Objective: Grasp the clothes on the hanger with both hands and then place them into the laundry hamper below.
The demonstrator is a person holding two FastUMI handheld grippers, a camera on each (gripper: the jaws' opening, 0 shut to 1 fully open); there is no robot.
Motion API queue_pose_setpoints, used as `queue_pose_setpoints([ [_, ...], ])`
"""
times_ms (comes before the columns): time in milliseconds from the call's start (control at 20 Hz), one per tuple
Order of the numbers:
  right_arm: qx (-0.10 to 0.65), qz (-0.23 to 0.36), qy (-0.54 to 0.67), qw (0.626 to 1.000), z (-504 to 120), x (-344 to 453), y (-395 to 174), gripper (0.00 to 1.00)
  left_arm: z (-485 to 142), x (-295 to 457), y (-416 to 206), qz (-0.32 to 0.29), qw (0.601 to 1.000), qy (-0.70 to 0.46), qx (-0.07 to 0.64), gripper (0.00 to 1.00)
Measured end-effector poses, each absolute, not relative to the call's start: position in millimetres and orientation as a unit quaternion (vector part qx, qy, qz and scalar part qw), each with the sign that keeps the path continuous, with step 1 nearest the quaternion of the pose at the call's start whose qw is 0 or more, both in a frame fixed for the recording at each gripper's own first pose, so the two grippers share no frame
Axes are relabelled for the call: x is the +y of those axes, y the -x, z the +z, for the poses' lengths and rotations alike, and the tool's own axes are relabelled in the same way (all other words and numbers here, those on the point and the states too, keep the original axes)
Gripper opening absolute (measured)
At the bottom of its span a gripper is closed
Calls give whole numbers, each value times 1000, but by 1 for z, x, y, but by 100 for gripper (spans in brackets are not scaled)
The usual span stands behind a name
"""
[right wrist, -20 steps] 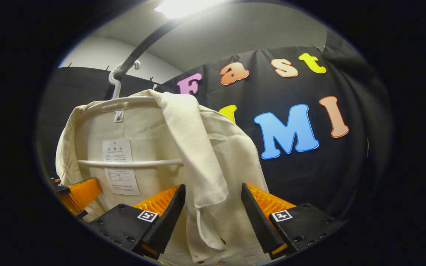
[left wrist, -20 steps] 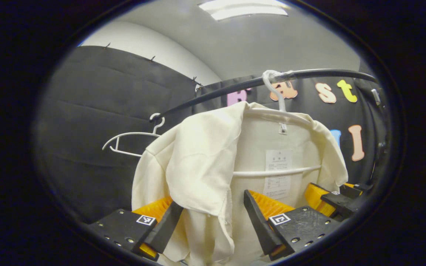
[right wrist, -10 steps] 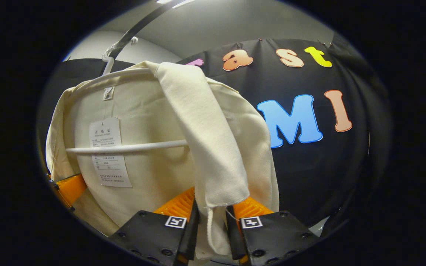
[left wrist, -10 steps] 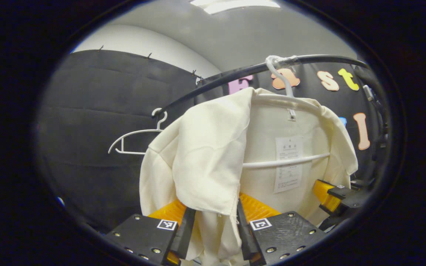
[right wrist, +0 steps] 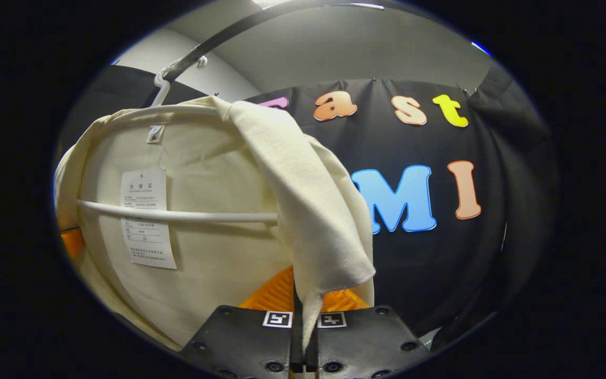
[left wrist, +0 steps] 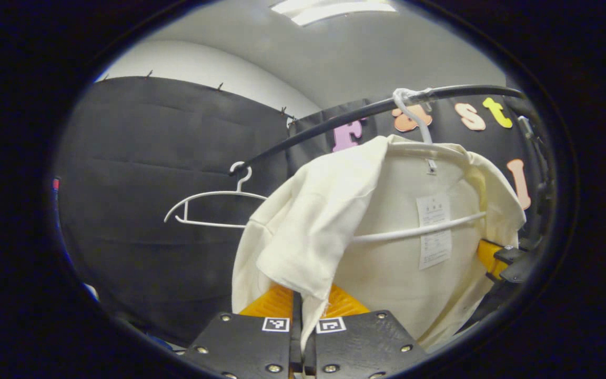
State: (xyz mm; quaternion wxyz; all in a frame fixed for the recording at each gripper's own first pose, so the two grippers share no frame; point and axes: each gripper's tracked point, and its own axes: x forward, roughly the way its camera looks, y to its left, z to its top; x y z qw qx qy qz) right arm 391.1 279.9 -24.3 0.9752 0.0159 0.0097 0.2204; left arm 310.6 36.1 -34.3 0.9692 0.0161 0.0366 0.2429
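Since 1 s ago both claws go from wide apart to pinched together on cloth, and the shirt's front edges get pulled outward.

Left gripper view: our left claw [left wrist: 303, 329] sits bottom centre w/ both fingers pressed tight on a hanging front edge of the cream shirt [left wrist: 387, 252]; a thin strip of cloth runs down between them. Shirt hangs right of centre on a white hanger [left wrist: 418, 231], whose hook loops over the black rail [left wrist: 334, 118] in the upper right. A paper tag [left wrist: 434, 231] hangs inside the shirt's back. An empty white hanger [left wrist: 213, 208] hangs on the same rail, left of centre, apart from the shirt. At the right edge we see part of the other claw beside the shirt.

Right gripper view: our right claw [right wrist: 303, 329] at bottom centre is likewise clamped on the shirt's [right wrist: 219, 210] other front edge, cloth pinched between both fingers. Hanger bar [right wrist: 177, 216] crosses the left-centre; hook meets the rail [right wrist: 229, 34] at upper left. Tag [right wrist: 145, 218] is at mid left.
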Motion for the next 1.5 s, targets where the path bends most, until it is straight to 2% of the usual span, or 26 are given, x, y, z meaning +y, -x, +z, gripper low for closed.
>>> queue_pose_setpoints([
  [100, -14, 209, -13, 978, -14, 271, -389, 3, -26, 38, -302, 238, 970, -32, 30, 3],
  [250, -35, 199, -10, 979, -3, 258, -388, 0, -13, 40, -290, 234, 971, -48, 21, 2],
  [300, -40, 196, -11, 980, -1, 252, -386, 3, -8, 42, -286, 233, 971, -52, 19, 3],
  [350, -44, 192, -11, 980, 2, 247, -386, 0, -3, 44, -283, 232, 971, -57, 15, 3],
  [550, -59, 164, -35, 984, 20, 216, -401, 2, 18, 51, -275, 237, 969, -70, -1, 3],
  [650, -61, 163, -33, 984, 24, 213, -408, 0, 23, 60, -272, 240, 968, -67, -2, 3],
  [700, -64, 163, -33, 984, 27, 210, -408, 3, 28, 63, -271, 243, 968, -68, -6, 3],
  [1000, -82, 159, -37, 983, 39, 209, -422, 3, 59, 78, -265, 253, 962, -95, -25, 3],
  [1050, -86, 159, -38, 983, 41, 210, -425, 0, 64, 82, -264, 257, 961, -94, -29, 3],
  [1100, -90, 160, -40, 982, 44, 211, -428, 3, 70, 85, -264, 258, 961, -94, -32, 3],
  [1150, -93, 163, -44, 981, 47, 212, -431, 0, 74, 89, -264, 259, 961, -93, -35, 3],
  [1200, -94, 168, -51, 980, 49, 213, -434, 3, 79, 92, -266, 256, 962, -90, -39, 3],
  [1400, -88, 188, -84, 975, 53, 222, -447, 0, 97, 107, -274, 240, 966, -83, -54, 3],
  [1500, -85, 198, -100, 971, 55, 226, -454, 2, 103, 112, -281, 230, 968, -85, -60, 3],
])
